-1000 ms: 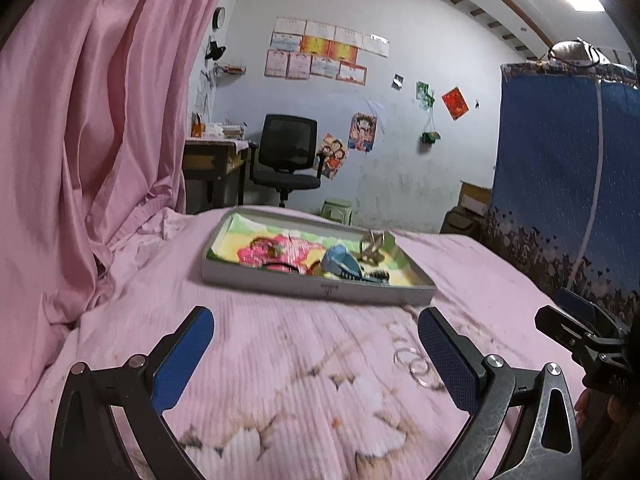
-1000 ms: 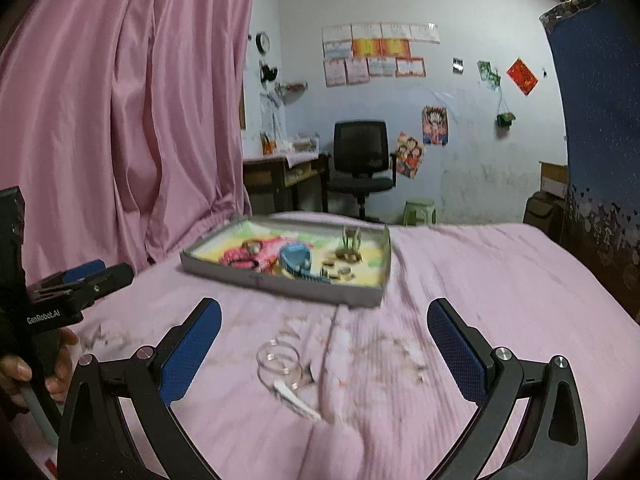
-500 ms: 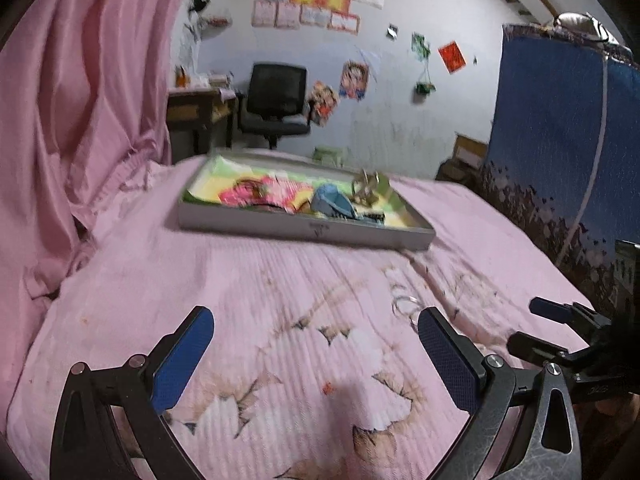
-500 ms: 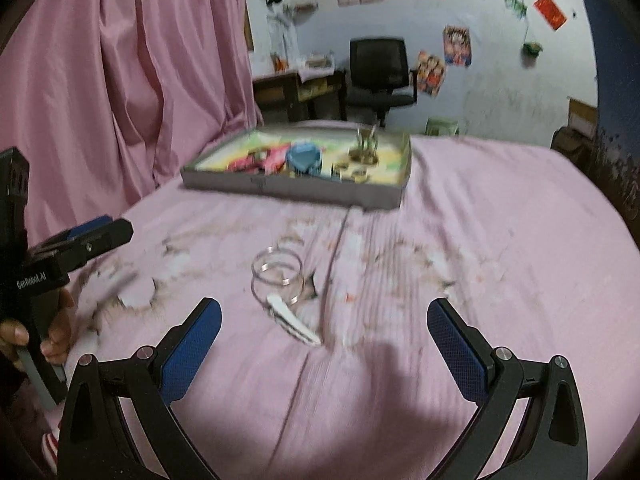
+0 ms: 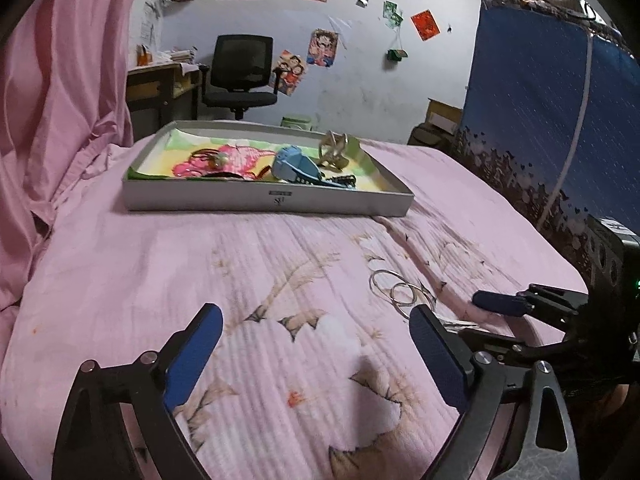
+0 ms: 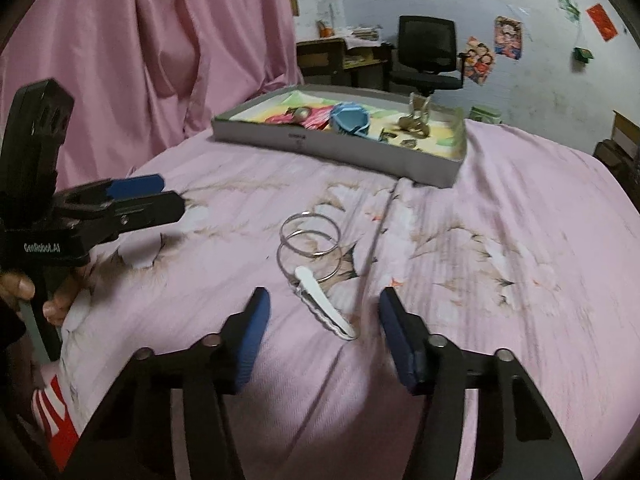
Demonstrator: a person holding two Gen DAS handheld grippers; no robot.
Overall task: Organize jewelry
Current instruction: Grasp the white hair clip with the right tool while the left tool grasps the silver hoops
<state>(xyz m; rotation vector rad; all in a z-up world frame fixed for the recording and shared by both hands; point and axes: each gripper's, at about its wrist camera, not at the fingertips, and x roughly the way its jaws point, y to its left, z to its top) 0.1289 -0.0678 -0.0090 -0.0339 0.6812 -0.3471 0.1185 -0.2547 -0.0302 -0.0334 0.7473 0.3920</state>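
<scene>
On the pink quilted bedspread (image 6: 500, 240), just ahead of your right tongs (image 6: 323, 334), lies the white scalloped hair clip (image 6: 325, 309), its far end resting across the nearer of two thin silver wire hoops (image 6: 310, 246) that overlap each other. The right tongs are released, blue pads spread to either side of the clip's near end but not touching it, so the step in hand looks like the pickup of that clip. Because the clip lies at a slant, turn your wrist until the pads face its long flat sides, then come down low enough that the pads meet the clip itself and not the soft cover, which would likely bunch up in the grip. Close near the middle of the clip, clear of the hoop beneath its far end; otherwise the hoop may snag and drag along. Lift straight up before you travel. Farther back on the bed sits the shallow grey cardboard tray (image 6: 340, 146) with a colourful printed lining, already holding a blue claw clip (image 6: 350, 118), a pink hair piece (image 6: 304, 116) and some gold-toned trinkets (image 6: 416, 122); that is probably where the clip belongs. Your left tongs (image 5: 316, 352) hover released and empty over bare bedspread to the left of the hoops, so keep them well aside. Beyond the bed stand a black office chair (image 6: 426, 54) and a pink curtain (image 6: 140, 52).
</scene>
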